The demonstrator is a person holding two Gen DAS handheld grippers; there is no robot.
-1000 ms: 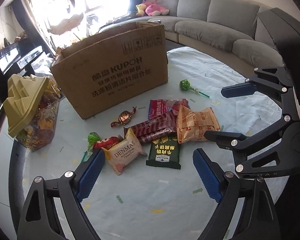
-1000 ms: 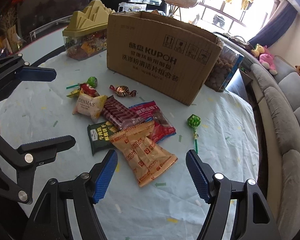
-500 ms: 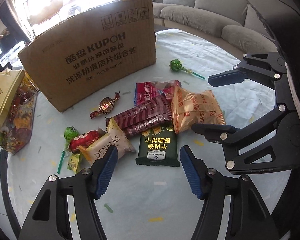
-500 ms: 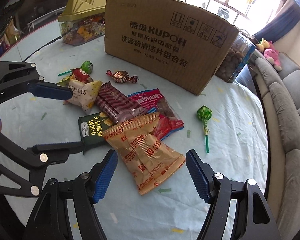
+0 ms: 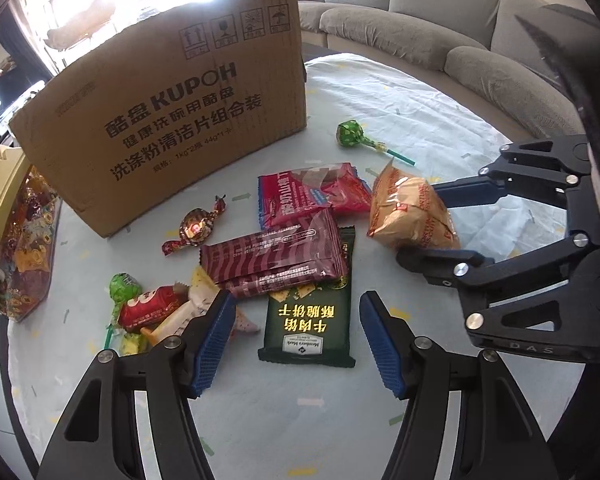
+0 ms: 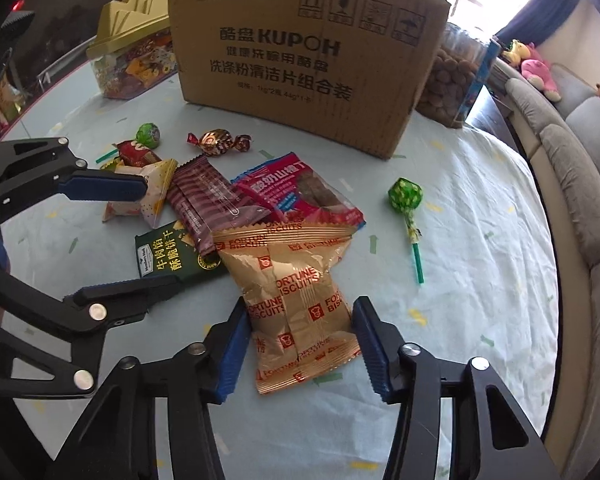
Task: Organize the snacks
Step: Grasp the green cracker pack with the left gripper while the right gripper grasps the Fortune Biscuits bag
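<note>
On table (image 5: 420, 96), left to right: left gripper (image 5: 296, 338) fingers spread wide around green biscuit pack (image 5: 310, 316), not touching it, holding nothing. Right gripper (image 6: 300, 338) pads pressed against both sides of gold Fortune Biscuits bag (image 6: 296, 300), which lies just beside green pack, cardboard box (image 6: 300, 48) behind.
</note>
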